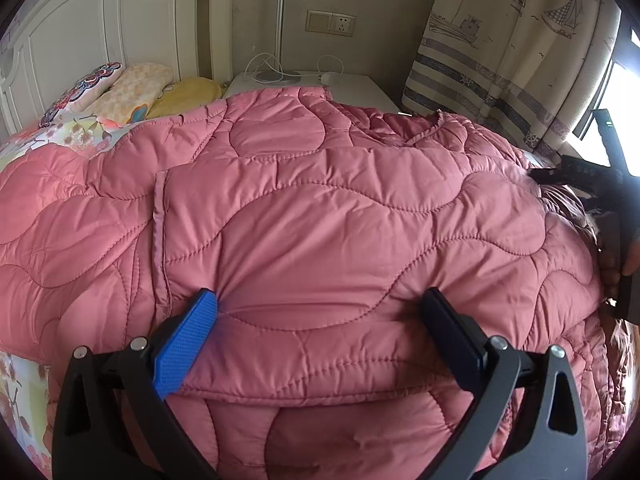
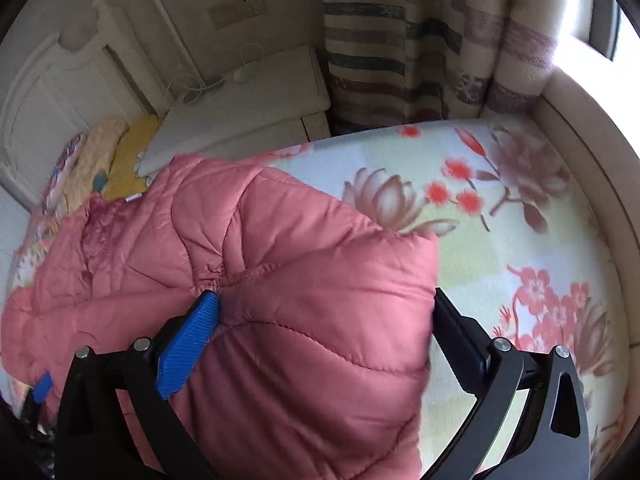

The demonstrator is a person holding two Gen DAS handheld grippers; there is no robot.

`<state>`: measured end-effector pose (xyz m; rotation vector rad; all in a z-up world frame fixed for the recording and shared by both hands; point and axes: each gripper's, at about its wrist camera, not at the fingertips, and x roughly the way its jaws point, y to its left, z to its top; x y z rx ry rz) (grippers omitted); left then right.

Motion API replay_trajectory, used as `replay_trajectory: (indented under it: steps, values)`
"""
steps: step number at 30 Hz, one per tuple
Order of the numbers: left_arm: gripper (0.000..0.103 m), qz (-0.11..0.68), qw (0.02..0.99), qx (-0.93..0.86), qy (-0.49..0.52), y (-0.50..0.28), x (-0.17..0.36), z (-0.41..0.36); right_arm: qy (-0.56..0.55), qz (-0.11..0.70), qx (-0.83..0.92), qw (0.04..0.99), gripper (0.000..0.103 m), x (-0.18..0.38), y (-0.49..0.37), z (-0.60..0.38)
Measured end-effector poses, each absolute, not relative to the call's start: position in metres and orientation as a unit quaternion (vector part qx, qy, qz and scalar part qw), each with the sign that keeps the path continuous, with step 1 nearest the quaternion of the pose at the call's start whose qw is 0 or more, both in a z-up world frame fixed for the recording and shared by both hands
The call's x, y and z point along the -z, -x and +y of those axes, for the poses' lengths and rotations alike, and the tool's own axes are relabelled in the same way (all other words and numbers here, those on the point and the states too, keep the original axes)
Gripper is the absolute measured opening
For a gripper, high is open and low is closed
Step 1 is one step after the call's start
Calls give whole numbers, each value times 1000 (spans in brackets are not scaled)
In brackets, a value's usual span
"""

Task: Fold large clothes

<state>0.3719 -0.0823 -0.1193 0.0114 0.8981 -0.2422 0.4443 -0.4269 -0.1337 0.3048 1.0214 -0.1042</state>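
Note:
A large pink quilted jacket (image 1: 320,208) lies spread on the bed and fills the left wrist view. My left gripper (image 1: 320,304) is open, its blue-padded fingers (image 1: 188,344) wide apart and pressed against a folded edge of the jacket. In the right wrist view the jacket (image 2: 280,280) shows a folded sleeve or corner with an elastic cuff. My right gripper (image 2: 326,304) is open and straddles that folded part, one finger on each side. The right gripper also shows at the right edge of the left wrist view (image 1: 612,200).
The bed has a floral sheet (image 2: 500,220). Pillows (image 1: 132,92) lie by the white headboard (image 1: 100,20). A white nightstand (image 2: 248,112) with a lamp base and cables stands beside the bed. A striped curtain (image 2: 420,40) and window are at the right.

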Motion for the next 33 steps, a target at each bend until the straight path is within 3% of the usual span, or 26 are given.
replay_trajectory:
  steps: [6, 9, 11, 15, 20, 25, 29, 33]
  values:
    - [101, 433, 894, 117, -5, -372, 120, -82, -93, 396, 39, 913, 98, 89, -382, -396]
    - [101, 433, 894, 118, -4, -372, 120, -82, -21, 409, 11, 912, 98, 96, -368, -360]
    - [101, 433, 894, 118, -3, -372, 119, -82, 20, 458, 18, 888, 98, 127, -373, -343]
    - [101, 433, 894, 118, 1, -372, 119, -80, -6, 467, 48, 883, 98, 131, -364, -343]
    - [101, 434, 893, 117, 0, -372, 119, -79, -38, 391, 28, 919, 98, 95, -314, -320]
    - [101, 438, 890, 129, -5, -365, 115, -76, 8, 437, 41, 898, 99, 146, -302, -290]
    - [101, 396, 898, 148, 118, -337, 93, -17, 4, 426, 47, 903, 99, 147, -301, -293]
    - [100, 334, 890, 90, 298, -315, 83, 105, 5, 423, 48, 905, 99, 147, -301, -292]
